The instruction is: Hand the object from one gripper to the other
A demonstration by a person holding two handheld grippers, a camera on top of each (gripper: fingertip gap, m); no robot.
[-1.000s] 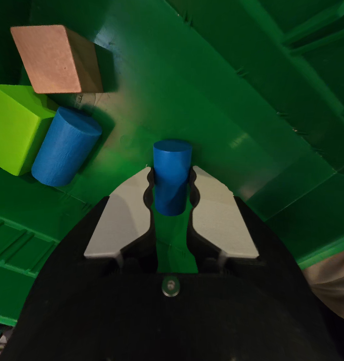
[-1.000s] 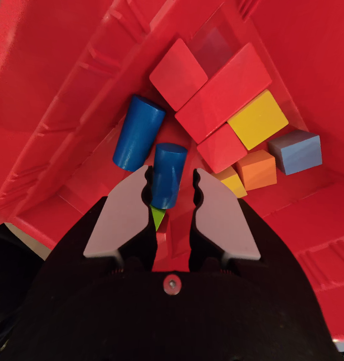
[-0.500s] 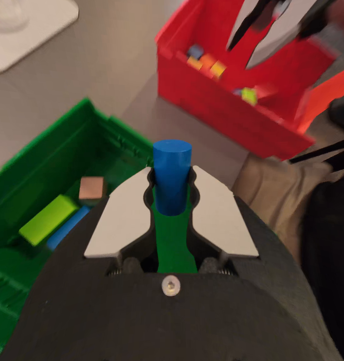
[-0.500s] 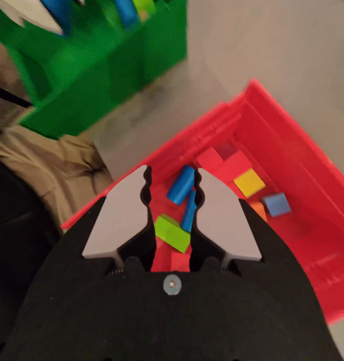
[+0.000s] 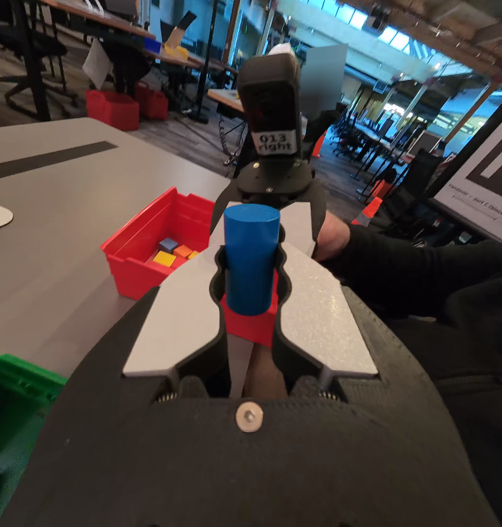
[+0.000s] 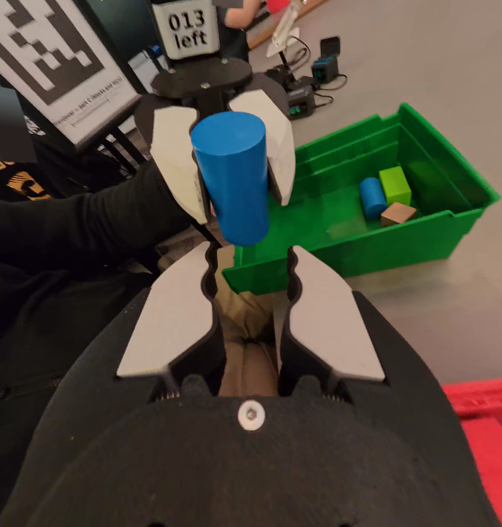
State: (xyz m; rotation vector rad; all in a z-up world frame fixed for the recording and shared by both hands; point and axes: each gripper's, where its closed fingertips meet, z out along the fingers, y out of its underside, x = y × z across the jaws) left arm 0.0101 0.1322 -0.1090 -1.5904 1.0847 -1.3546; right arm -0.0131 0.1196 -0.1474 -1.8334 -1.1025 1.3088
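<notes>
The left hand-held gripper [image 5: 250, 256] is clamped on the blue cylinder [image 5: 251, 258], its scalloped pads pressing the curved sides at about mid-length, so that one flat end and a stretch of bare side stick out past the fingertips. The cylinder is held in the air above the person's lap, between the two bins and off the tabletop [image 5: 73, 205]. Facing it, the right hand-held gripper [image 6: 251, 253] has its jaws apart and empty, the tips just short of the cylinder's free end. It looks like painted wood: rigid, light and smooth, so likely to slip or twist if pinched near the rim. The bare length beyond the left fingertips seems the place to grip. Farther off stand the red bin [image 5: 135, 251] and green bin [image 6: 415, 236] of blocks.
</notes>
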